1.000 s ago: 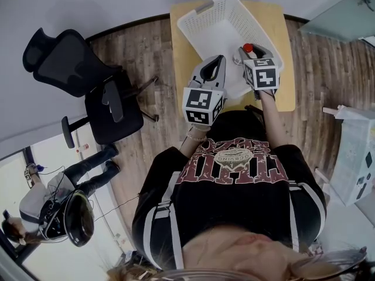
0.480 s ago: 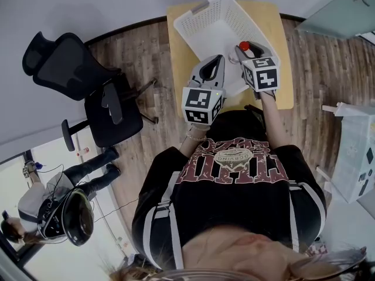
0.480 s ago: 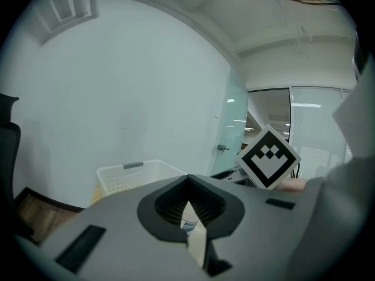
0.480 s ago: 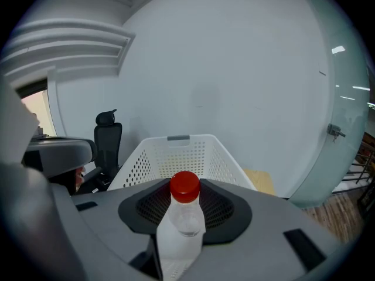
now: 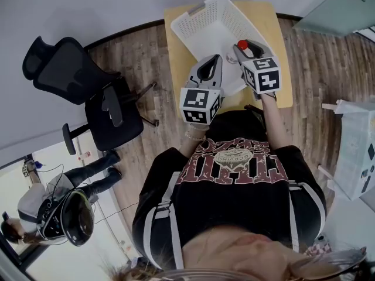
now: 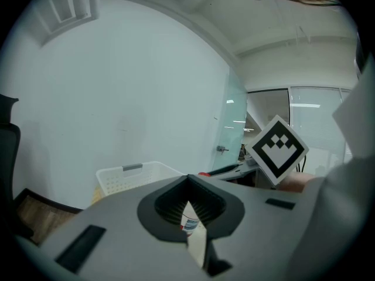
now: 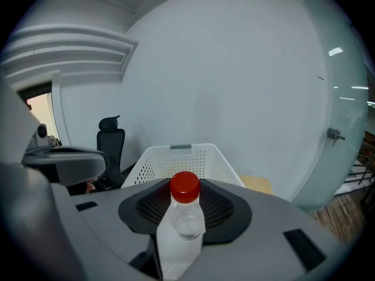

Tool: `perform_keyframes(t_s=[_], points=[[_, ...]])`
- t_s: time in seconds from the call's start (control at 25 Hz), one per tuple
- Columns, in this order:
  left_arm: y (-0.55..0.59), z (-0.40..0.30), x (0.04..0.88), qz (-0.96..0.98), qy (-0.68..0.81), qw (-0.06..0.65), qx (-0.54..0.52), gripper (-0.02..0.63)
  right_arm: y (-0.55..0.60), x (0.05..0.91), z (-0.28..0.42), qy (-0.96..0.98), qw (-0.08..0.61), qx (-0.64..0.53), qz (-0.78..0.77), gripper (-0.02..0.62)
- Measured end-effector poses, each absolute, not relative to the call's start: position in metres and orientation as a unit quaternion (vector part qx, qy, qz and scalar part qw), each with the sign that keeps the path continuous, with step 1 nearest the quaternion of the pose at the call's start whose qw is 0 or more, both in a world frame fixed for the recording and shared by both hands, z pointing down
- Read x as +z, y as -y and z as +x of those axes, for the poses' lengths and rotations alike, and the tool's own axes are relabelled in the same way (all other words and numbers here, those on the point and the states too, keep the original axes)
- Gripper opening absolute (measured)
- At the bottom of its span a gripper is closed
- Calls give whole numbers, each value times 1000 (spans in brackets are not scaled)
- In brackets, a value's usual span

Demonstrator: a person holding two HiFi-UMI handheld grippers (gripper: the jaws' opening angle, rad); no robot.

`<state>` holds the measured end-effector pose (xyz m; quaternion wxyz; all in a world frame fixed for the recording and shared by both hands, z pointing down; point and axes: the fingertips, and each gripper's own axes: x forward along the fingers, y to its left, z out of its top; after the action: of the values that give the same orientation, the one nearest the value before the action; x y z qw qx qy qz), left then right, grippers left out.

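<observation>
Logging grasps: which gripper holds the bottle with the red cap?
The right gripper: its fingers clamp the clear plastic red-capped bottle; the left gripper pinches a small white blue-labelled item.

Office: swivel chair (image 5: 76, 81), glass partition (image 6: 237, 122), wood floor (image 5: 146, 57), small desk (image 5: 275, 28)

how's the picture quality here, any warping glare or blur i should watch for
Head view: strong fisheye, the table edges bow. Right gripper view: dark round rim, the bottle in focus, light streaks reflected on the glass wall. Left gripper view: same dark rim, the basket pale, low contrast.
</observation>
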<state>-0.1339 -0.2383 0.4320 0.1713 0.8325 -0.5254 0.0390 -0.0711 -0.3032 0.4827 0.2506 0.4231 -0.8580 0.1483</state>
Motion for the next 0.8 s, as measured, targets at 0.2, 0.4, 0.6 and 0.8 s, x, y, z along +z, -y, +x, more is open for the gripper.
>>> perform_keyframes(t_s=[0.2,0.4,0.6,0.8], points=[[235,-129,431,834,524,169,39,46,298,470,-66,862,237,143,425,163],[234,-129,431,836,521,167,40,46,296,459,-65,864,224,137,429,163],[239,-134,431,839,516,168,37,46,298,449,-70,866,215,131,432,163],[238,-127,428,842,512,167,38,46,295,434,-63,868,203,123,436,163]])
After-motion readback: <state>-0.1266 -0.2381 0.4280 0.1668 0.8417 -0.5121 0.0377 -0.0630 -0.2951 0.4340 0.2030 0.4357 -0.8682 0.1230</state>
